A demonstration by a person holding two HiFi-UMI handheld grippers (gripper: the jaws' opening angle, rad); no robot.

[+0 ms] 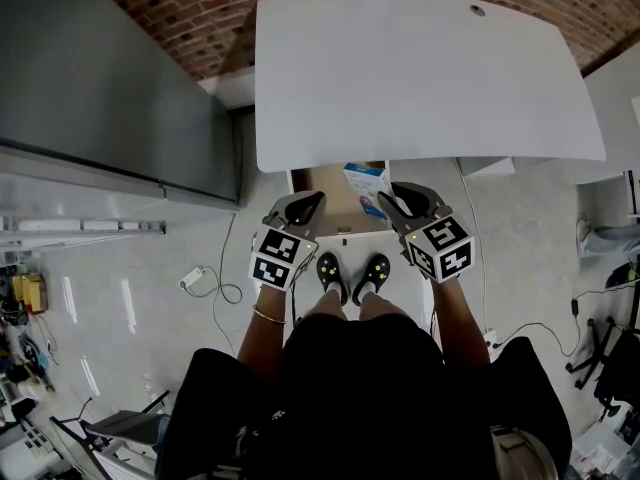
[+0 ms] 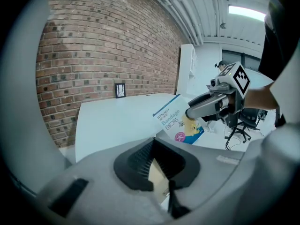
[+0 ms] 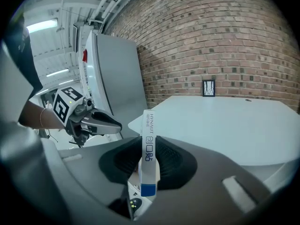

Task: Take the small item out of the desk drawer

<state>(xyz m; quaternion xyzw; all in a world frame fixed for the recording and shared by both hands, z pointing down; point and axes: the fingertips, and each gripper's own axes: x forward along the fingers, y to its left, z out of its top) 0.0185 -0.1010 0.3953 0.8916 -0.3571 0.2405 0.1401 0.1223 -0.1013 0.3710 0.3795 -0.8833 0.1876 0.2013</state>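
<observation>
A small white and blue bandage box [image 1: 366,187] hangs above the open desk drawer [image 1: 320,192], just in front of the white desk [image 1: 420,73]. My right gripper [image 1: 398,204] is shut on the box; in the right gripper view the box [image 3: 148,158] stands edge-on and upright between the black pads. From the left gripper view the same box [image 2: 177,121] shows its printed face, held by the right gripper [image 2: 197,109]. My left gripper [image 1: 305,208] is shut with nothing in it, to the left of the box; its black jaws [image 2: 157,165] meet in its own view.
A grey cabinet [image 1: 110,78] stands to the left of the desk. A brick wall [image 3: 225,41] runs behind it, with a small framed picture [image 3: 208,88] at the desk's back edge. The person's feet [image 1: 352,274] stand below the drawer. Cables [image 1: 205,283] lie on the floor.
</observation>
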